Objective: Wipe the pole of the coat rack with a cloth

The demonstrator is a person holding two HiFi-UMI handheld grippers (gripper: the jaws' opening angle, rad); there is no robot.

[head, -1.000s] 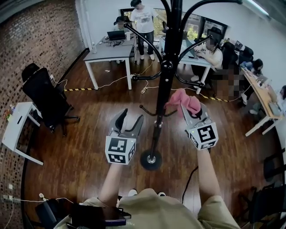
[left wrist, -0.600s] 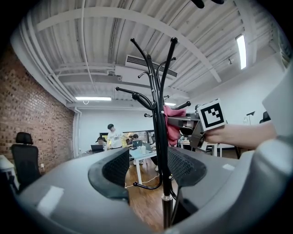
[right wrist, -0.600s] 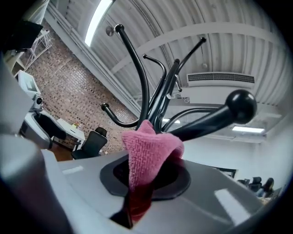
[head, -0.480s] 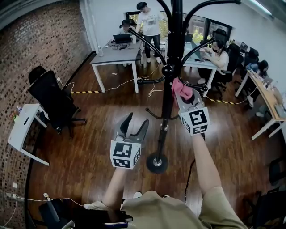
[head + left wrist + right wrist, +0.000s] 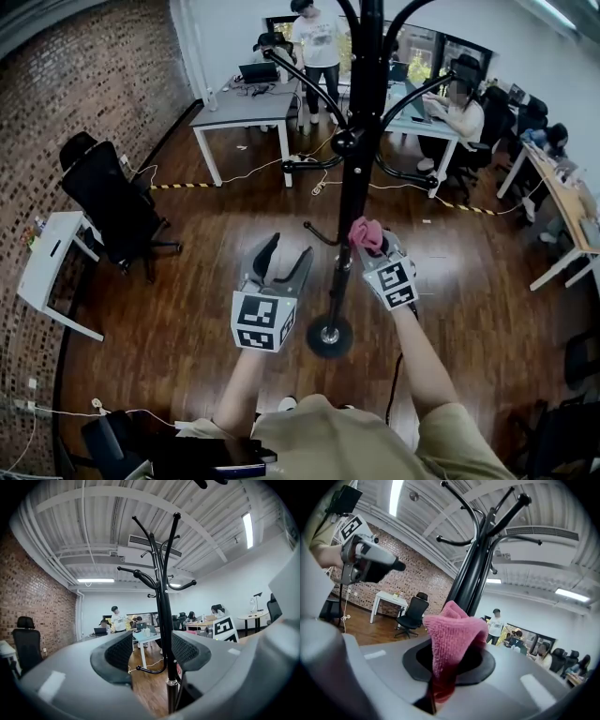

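Head view, far left: black office chair (image 5: 108, 202) on the wooden floor (image 5: 187, 319), grey desk (image 5: 239, 103) beyond it. Next, the left gripper (image 5: 287, 253) is held just left of the coat-rack pole (image 5: 349, 211), apart from it. Left gripper view: jaws wide apart, nothing between them. The pole (image 5: 165, 634) stands beyond the gap, nearer the right-hand jaw.

The pole is black and upright on a round base (image 5: 329, 336), with curved hooks (image 5: 305, 91) branching off higher up.

Just right of the pole is the right gripper (image 5: 373, 246), between the base and the lowest hooks. Right gripper view: jaws closed on a pink cloth (image 5: 457, 632). A bunched fold sticks up past the jaw tips, with the pole (image 5: 468, 590) directly behind it. Head view: cloth (image 5: 365, 233) sits against the pole's right side; actual contact too small to confirm.

Far right: seated person (image 5: 459, 103) at another desk.
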